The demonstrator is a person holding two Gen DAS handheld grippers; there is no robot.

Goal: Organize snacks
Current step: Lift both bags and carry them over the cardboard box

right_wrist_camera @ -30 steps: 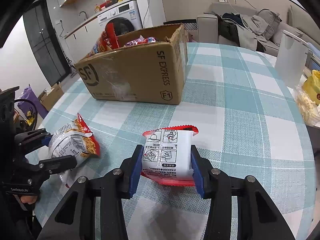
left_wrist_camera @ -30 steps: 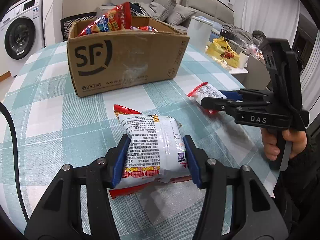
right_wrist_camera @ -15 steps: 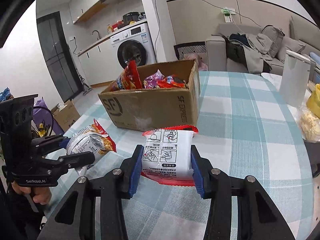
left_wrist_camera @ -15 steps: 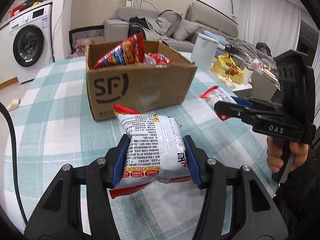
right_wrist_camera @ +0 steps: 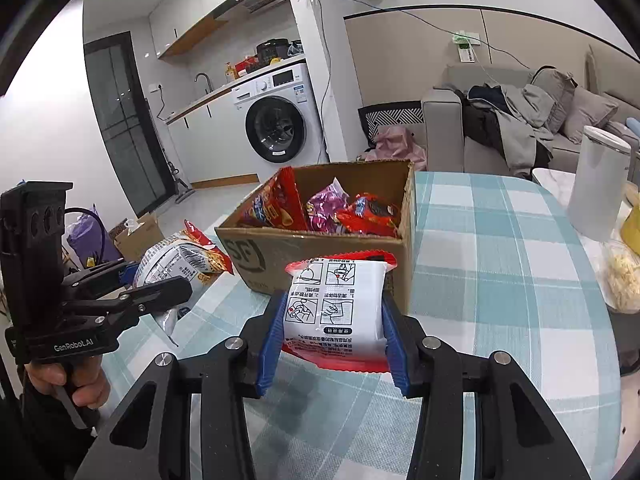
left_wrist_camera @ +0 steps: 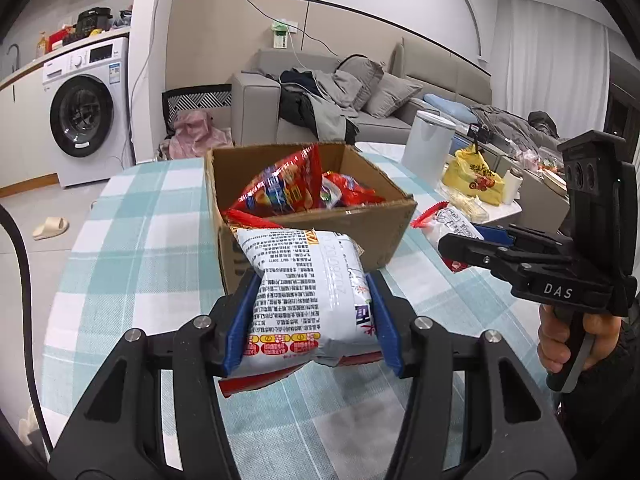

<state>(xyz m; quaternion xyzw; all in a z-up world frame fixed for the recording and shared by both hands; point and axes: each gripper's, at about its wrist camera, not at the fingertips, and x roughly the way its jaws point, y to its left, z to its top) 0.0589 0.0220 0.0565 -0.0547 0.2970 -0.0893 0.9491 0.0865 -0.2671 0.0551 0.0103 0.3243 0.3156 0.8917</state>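
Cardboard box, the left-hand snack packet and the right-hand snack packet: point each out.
Cardboard box [right_wrist_camera: 320, 248], right wrist view, front wall.
Left-hand snack packet [left_wrist_camera: 308, 292], left wrist view, printed white back.
Right-hand snack packet [right_wrist_camera: 336, 304], right wrist view, white instruction panel.

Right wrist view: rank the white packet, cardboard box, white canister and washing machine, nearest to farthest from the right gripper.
1. White packet, between its jaws.
2. Cardboard box, just beyond.
3. White canister, far right.
4. Washing machine, behind, across the floor.
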